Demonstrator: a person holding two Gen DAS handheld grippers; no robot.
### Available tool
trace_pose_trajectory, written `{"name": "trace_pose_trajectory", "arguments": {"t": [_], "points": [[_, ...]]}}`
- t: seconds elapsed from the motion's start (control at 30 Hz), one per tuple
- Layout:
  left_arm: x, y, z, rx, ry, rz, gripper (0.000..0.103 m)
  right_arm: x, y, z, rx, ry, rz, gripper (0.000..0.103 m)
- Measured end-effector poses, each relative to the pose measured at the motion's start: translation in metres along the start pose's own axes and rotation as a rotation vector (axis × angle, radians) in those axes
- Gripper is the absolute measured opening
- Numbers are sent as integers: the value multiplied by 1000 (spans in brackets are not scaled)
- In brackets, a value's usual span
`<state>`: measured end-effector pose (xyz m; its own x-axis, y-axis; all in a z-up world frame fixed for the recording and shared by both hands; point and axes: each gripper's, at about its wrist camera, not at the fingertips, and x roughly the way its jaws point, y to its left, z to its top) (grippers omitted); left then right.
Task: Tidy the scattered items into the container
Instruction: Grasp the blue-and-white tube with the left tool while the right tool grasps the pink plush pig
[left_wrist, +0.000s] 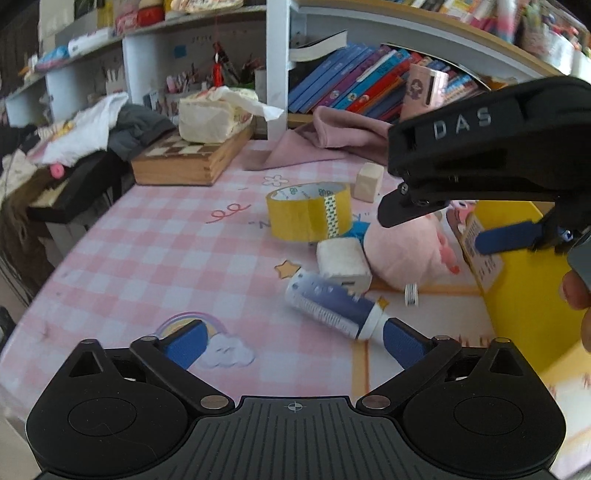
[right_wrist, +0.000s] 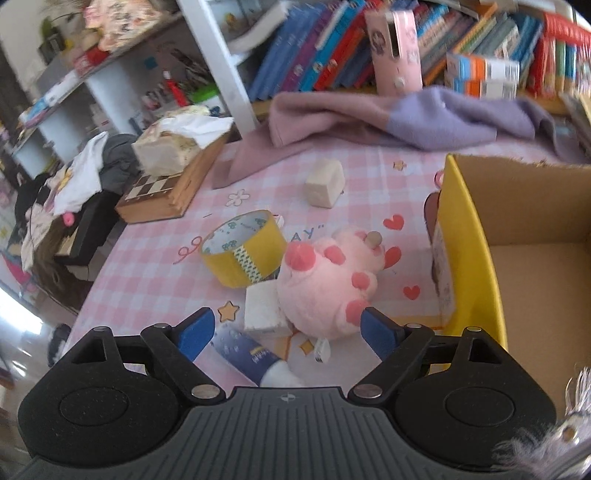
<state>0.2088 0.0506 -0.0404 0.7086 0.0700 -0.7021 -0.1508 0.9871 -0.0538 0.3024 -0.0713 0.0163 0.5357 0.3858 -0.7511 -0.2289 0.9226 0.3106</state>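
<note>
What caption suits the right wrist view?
Open right gripper above pink plush toy, yellow tape roll and blue tube, beside cardboard box.

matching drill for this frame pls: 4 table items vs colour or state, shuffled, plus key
1. tape roll
2. plush toy
3. tube
4. cardboard box

A. pink, lying beside the box
B. yellow outside, brown inside, open top
C. yellow, with a patterned strip across it
D. dark blue, white cap, lying flat

Pairs: 1-C, 2-A, 3-D, 4-B
</note>
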Motion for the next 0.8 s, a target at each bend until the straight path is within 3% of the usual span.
{"name": "trace_pose_trajectory", "arguments": {"t": [0.17,0.37,0.53,0.67,0.8], "points": [[26,-3,10,-72,53,-19,81,11,-3,18,34,15,10,86],[52,-8,19,-125,110,-52,73,24,-11,36,57,-15,-20,86],[67,-19,23,-80,134,-32,66,43,-15,43,64,4,-63,85],[61,-13,22,-25,103,-27,35,61,-20,41,85,35,-105,84],[54,-2,18,35,91,-5,32,73,-27,37,126,67,-123,83]]}}
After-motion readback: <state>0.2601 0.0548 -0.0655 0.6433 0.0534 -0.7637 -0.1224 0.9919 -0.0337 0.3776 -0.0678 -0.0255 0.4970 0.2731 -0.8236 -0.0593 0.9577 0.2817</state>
